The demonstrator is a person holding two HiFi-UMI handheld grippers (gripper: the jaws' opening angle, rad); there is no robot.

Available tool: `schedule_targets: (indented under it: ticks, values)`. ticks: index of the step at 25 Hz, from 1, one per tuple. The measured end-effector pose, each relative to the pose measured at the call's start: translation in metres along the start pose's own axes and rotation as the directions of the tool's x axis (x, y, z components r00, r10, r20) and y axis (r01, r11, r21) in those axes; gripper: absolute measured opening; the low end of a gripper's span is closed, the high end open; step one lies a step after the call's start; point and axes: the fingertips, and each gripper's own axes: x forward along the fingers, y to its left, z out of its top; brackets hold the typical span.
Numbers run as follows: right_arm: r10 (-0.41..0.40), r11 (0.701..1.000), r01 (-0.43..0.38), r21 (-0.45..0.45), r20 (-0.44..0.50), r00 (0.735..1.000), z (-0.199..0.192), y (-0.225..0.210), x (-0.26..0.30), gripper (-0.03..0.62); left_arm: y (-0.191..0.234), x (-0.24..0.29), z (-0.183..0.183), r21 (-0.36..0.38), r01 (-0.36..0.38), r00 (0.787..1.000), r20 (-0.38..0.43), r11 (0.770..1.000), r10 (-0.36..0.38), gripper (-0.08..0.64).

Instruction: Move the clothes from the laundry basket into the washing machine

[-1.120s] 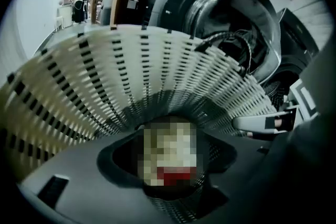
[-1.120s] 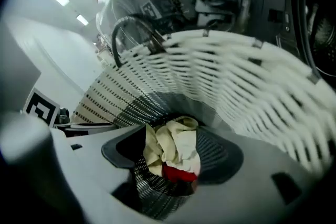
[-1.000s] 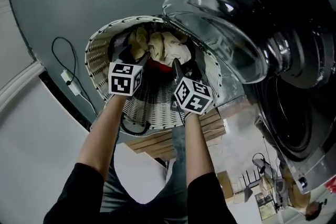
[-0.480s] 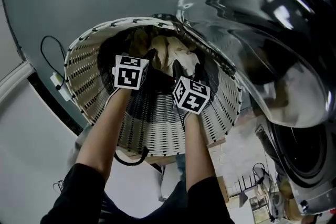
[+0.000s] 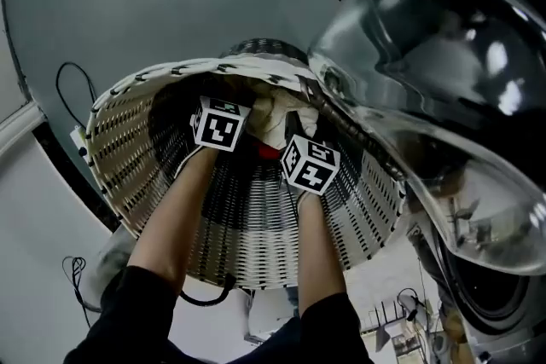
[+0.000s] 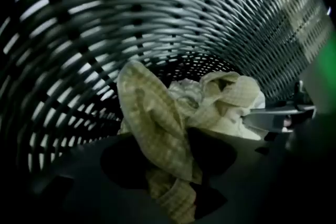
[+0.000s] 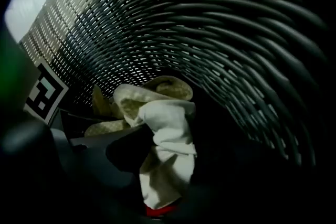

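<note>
A black cable (image 5: pixel 58 88) loops across the grey floor (image 5: pixel 153 4); it ends at a white plug (image 5: pixel 80 141) beside the pale skirting (image 5: pixel 19 125).

Laundry area, washing machine (image 5: pixel 478 294), woven laundry basket (image 5: pixel 128 132)

The checked yellowish cloth (image 6: pixel 157 128) lay bunched between the fingers of your left gripper (image 6: pixel 168 170). The white cloth (image 7: pixel 168 149) lay between those of your right gripper (image 7: pixel 168 176), with a red piece (image 7: pixel 160 211) under it. Both pairs of jaws had just been closing and were not yet pinching. The woven laundry basket (image 5: pixel 128 158) walled your fingers in, and the washing machine door (image 5: pixel 409 72) stood open beside its rim.
</note>
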Motion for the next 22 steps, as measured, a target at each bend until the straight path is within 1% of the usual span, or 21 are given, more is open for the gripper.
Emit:
schedule_targets:
  ticks: [2,3,4,7,13,15,18,22]
  values:
    - [-0.006,0.999,0.006,-0.041,0.004,1.0,0.004,0.005,0.002,0.179,-0.01,0.001,0.001,0.013,0.026,1.0,-0.009,1.0,-0.025,0.147]
    - [-0.011,0.999,0.011,-0.053,0.007,1.0,0.005,0.008,0.0,0.152,-0.014,-0.003,0.003,0.026,0.026,1.0,-0.005,0.999,-0.026,0.107]
    - [-0.013,0.998,0.014,-0.057,0.011,1.0,0.005,0.011,-0.005,0.134,-0.018,-0.008,0.004,0.039,0.021,1.0,0.001,0.999,-0.021,0.089]
    - [-0.007,0.997,0.009,-0.072,0.029,1.0,0.011,0.018,-0.025,0.108,-0.019,-0.033,0.008,0.038,0.001,1.0,0.025,0.999,-0.002,0.069]
    - [0.003,0.995,0.004,-0.104,0.07,0.998,0.038,0.033,-0.075,0.094,-0.026,-0.096,0.031,-0.02,-0.041,0.995,0.095,0.999,0.043,0.066]
    - [0.013,0.994,-0.002,-0.11,0.095,0.995,0.049,0.041,-0.092,0.087,-0.03,-0.116,0.042,-0.006,-0.044,0.991,0.125,0.999,0.045,0.066]
    - [0.025,0.994,-0.011,-0.105,0.129,0.991,0.068,0.05,-0.118,0.082,-0.037,-0.144,0.058,0.024,-0.03,0.987,0.157,0.999,0.026,0.064]
    - [0.034,0.993,-0.018,-0.115,0.143,0.989,0.082,0.058,-0.148,0.072,-0.042,-0.181,0.07,0.063,-0.035,0.983,0.182,0.997,0.023,0.063]
